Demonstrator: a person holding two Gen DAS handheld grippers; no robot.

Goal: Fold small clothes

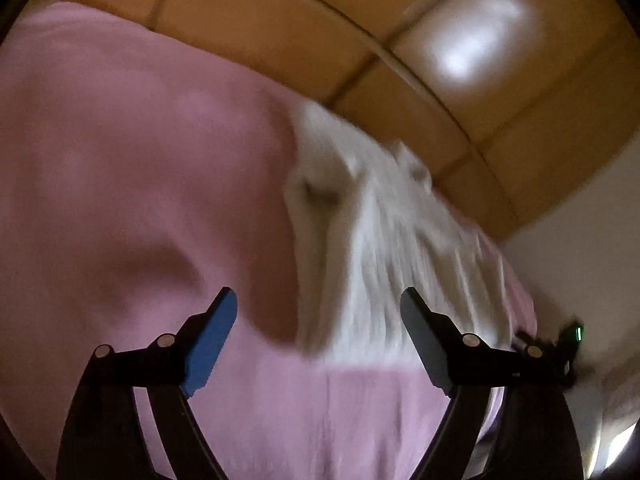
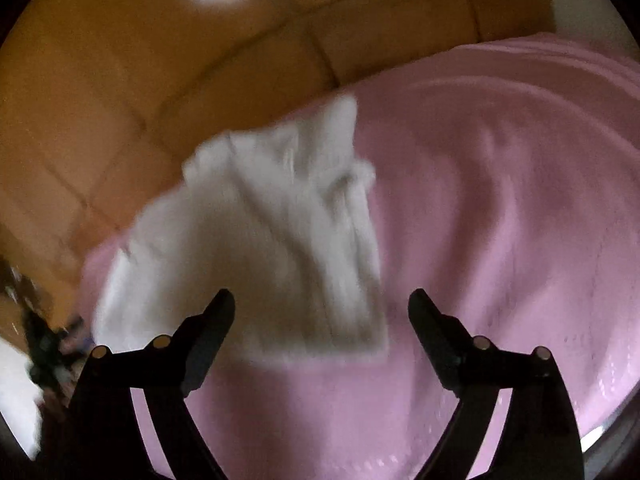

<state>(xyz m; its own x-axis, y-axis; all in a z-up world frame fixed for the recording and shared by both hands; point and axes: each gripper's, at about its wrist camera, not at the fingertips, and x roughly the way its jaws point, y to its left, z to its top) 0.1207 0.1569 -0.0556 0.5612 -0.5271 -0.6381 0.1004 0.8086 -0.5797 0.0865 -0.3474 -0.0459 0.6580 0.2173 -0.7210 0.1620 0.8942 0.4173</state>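
A small white garment [image 1: 384,248] lies crumpled on a pink cloth [image 1: 120,160], blurred by motion. In the left wrist view it sits ahead and to the right of my left gripper [image 1: 319,300], which is open and empty above the cloth. In the right wrist view the white garment [image 2: 260,240] lies ahead and left of my right gripper [image 2: 322,300], which is open and empty, its left finger over the garment's near edge. The pink cloth [image 2: 500,200] fills the right side there.
A brown padded headboard or wall [image 1: 400,40] rises behind the cloth, also in the right wrist view [image 2: 120,80]. A dark device with a green light [image 1: 568,340] shows at the cloth's right edge. Dark clutter [image 2: 44,344] sits at far left.
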